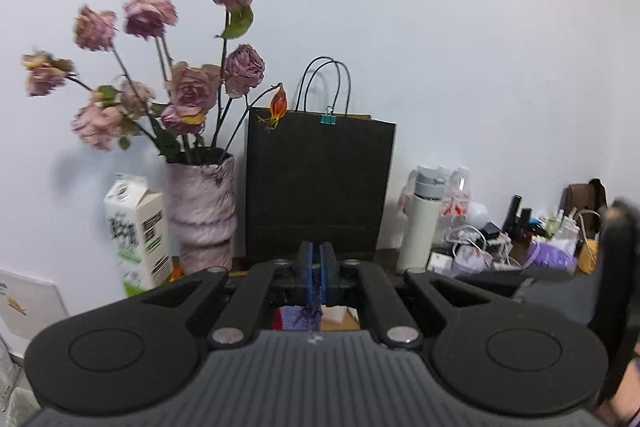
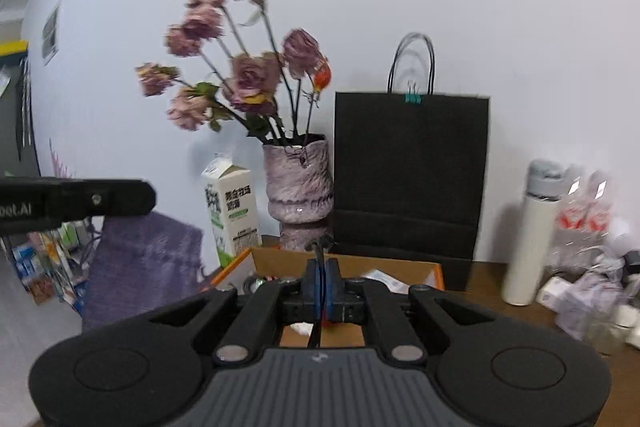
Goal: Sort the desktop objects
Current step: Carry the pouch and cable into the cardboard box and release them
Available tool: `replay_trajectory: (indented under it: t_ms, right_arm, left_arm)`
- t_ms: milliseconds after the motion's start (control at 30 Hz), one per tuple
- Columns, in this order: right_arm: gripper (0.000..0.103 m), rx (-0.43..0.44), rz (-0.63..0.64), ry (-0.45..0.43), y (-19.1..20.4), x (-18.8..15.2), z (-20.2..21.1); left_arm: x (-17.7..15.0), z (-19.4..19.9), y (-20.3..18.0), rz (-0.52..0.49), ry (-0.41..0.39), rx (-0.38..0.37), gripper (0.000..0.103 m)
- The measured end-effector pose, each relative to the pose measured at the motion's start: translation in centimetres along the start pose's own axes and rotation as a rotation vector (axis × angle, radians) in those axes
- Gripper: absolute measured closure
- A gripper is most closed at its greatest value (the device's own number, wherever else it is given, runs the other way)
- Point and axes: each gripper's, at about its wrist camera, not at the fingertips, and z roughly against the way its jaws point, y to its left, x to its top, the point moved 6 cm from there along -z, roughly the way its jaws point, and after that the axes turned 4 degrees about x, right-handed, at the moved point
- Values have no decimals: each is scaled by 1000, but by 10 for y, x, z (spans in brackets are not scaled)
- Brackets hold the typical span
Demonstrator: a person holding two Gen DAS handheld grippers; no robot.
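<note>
**Both grippers closed on items above the cardboard box**

Left gripper (image 1: pixel 316 259): the jaws stand pressed together with only a thin gap, and purple fabric is pinched between the blue pads. In the right wrist view the same gripper enters from the left edge with a purple cloth pouch (image 2: pixel 144 267) hanging beneath it, held in the air to the left of the cardboard box (image 2: pixel 344 261).

Right gripper (image 2: pixel 322 279): the jaws are narrow, clamped on a thin black cable (image 2: pixel 318 307) that runs between the pads and rises past the fingertips to a small black end. A patch of red shows just behind the pads; what it belongs to cannot be determined. The gripper sits over the open box, which holds papers and small items too unclear to identify.

Surroundings, along the white wall (image 1: pixel 480 27):
- A milk carton (image 2: pixel 232 207) stands upright just left of a mottled pink vase (image 2: pixel 298 183) holding dried roses (image 2: pixel 256 75).
- A black paper bag (image 2: pixel 412 175) stands upright to the right of the vase, with a teal binder clip (image 2: pixel 413 98) on its top edge.
- A white bottle (image 2: pixel 530 239) with a grey cap stands on the wooden desk (image 2: pixel 500 299), right of the bag.
- Beside the bottle lies a loose pile of clutter (image 2: pixel 588 267): plastic-wrapped items, white cables and small boxes.
</note>
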Motion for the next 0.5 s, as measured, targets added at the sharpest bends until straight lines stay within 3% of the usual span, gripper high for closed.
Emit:
replay_trajectory:
  t_ms: [100,200,233,300,433,500]
  right_arm:
    - [101,18,-25,39,-12,8,-48]
    - [101,23,-58,99,-26,2,-98]
    - [101,37,-89,138,-33,-3,-117]
    - [101,30,-136,200,-44,-18,-152]
    - [101,-42,-156,294,-60,-49,-200]
    - [96,-80,-161,343,-66,-62,-213]
  left_arm:
    - [6,-53,0,-14,44,-56,98]
    - [-19,-138,5,-115,199,-40,97]
    - [-33,-170,11,-144,260,-1,97]
    - [-57,-225,30,-195,348,160,97]
    - [-91,-267,50,-203,469,239,90]
    - [-98,-267,57,-173,479,230,73]
